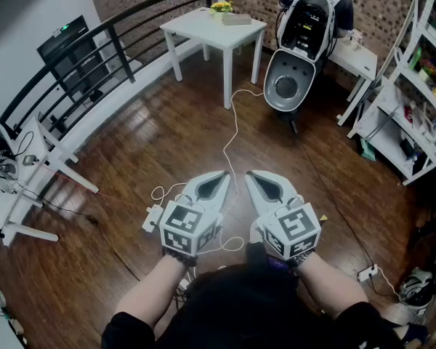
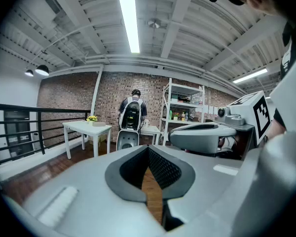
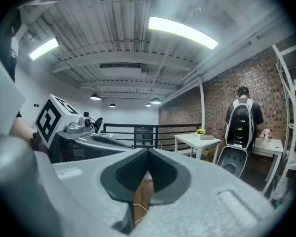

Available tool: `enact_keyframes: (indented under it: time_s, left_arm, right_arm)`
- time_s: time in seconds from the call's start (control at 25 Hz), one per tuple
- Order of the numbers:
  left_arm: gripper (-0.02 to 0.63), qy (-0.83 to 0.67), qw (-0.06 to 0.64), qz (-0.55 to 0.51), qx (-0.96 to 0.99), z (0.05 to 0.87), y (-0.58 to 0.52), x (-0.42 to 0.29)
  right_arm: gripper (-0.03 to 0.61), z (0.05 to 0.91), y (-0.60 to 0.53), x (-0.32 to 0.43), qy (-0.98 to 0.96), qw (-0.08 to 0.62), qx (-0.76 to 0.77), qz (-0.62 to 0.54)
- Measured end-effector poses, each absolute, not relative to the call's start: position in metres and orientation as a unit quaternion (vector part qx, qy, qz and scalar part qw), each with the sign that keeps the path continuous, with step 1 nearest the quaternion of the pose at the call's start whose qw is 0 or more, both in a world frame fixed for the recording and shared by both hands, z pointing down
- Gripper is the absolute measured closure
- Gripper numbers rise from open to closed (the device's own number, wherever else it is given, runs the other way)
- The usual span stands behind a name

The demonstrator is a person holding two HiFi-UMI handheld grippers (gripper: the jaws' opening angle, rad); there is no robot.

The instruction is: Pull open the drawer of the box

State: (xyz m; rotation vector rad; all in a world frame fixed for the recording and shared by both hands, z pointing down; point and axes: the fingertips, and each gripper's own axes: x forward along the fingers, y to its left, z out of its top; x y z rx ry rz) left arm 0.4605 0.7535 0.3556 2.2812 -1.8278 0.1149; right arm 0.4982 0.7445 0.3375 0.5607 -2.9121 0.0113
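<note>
The wooden floor (image 1: 167, 144) is stretching ahead to a white surface (image 1: 203, 27). Above the floor, the left gripper (image 1: 222, 176) and right gripper (image 1: 251, 175) are hovering side by side, jaws pressed together on nothing. A small box (image 1: 236, 19) is lying on that surface, well apart from both

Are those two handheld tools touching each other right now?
Apart. The head view shows a strip of wooden floor between the left tool and the right tool.
</note>
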Motion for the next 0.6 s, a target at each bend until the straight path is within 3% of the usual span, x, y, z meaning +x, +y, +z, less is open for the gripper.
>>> enact_keyframes:
  time_s: [0.6]
  left_arm:
    - [0.597, -0.658, 0.105, 0.049, 0.744, 0.341, 0.528, 0.435]
  right_arm:
    - [0.588, 0.328, 0.514, 0.475, -0.987, 0.066, 0.148, 0.018]
